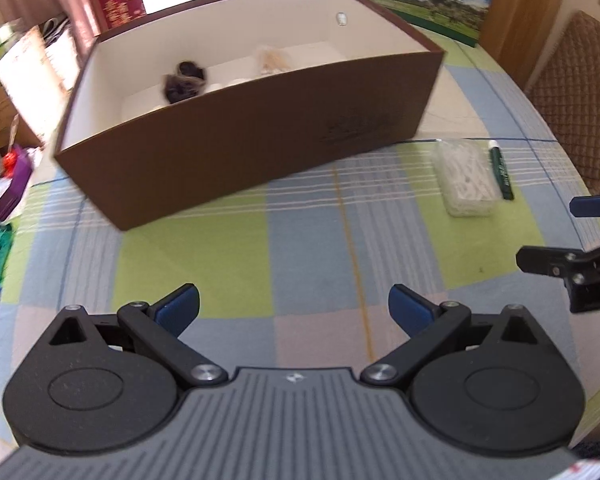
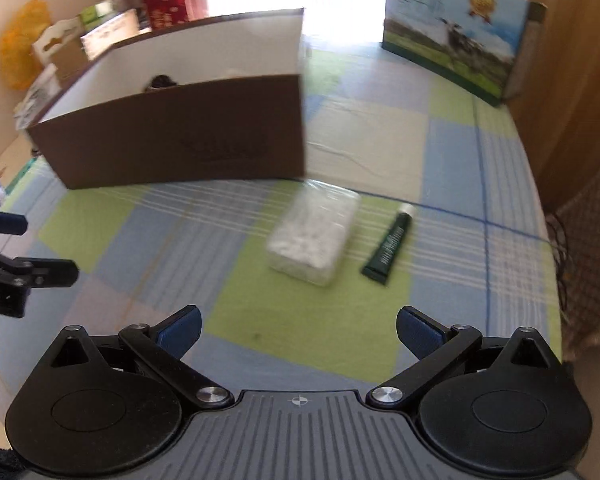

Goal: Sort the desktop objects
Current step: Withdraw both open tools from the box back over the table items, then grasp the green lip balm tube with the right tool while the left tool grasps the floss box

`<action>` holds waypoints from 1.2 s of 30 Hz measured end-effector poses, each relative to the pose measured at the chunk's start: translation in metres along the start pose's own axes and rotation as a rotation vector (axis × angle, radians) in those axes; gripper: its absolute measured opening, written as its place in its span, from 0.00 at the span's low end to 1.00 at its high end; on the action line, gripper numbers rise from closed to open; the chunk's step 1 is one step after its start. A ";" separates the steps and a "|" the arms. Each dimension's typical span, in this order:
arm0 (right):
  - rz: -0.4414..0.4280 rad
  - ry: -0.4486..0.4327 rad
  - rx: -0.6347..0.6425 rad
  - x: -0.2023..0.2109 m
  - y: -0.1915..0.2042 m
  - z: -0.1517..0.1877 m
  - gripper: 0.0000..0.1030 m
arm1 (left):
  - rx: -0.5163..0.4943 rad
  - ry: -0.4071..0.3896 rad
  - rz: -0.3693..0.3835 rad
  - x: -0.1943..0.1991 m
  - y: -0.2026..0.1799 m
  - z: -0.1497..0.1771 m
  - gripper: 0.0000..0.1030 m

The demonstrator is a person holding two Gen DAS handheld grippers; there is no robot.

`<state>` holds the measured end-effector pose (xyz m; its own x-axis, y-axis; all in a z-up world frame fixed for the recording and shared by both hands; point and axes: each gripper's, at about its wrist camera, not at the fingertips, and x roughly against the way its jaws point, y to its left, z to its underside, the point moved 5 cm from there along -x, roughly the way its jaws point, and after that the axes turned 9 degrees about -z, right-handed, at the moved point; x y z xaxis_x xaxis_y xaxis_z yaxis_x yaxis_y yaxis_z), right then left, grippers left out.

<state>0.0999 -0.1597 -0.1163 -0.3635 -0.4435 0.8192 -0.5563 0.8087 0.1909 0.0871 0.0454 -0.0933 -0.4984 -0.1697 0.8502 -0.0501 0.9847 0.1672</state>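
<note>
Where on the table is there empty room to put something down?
The biggest bare patch is the checked cloth between the brown box and the two open hand-held grippers, left and right. There is more behind the green tube, toward the picture carton. It is crowded where the clear case lies beside the tube.

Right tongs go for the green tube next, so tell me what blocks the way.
Nothing visible does. The right tongs are open, with only bare tablecloth up to the green tube. The clear plastic box lies just left of the tube, apart from it.
</note>
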 end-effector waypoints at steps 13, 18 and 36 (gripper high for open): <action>0.090 0.020 -0.089 -0.014 -0.049 -0.004 0.76 | -0.125 -0.021 0.112 -0.032 -0.068 -0.030 0.92; 0.077 0.009 -0.133 -0.017 -0.067 -0.012 0.61 | -0.195 -0.054 0.161 -0.038 -0.103 -0.046 0.91; 0.016 -0.032 -0.253 -0.036 -0.102 -0.044 0.42 | -0.264 -0.067 0.223 -0.082 -0.166 -0.100 0.72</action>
<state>0.2034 -0.2093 -0.1417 -0.3968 -0.4388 0.8062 -0.3475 0.8848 0.3106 0.2229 -0.1082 -0.1414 -0.5279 0.0602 0.8471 0.2874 0.9513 0.1115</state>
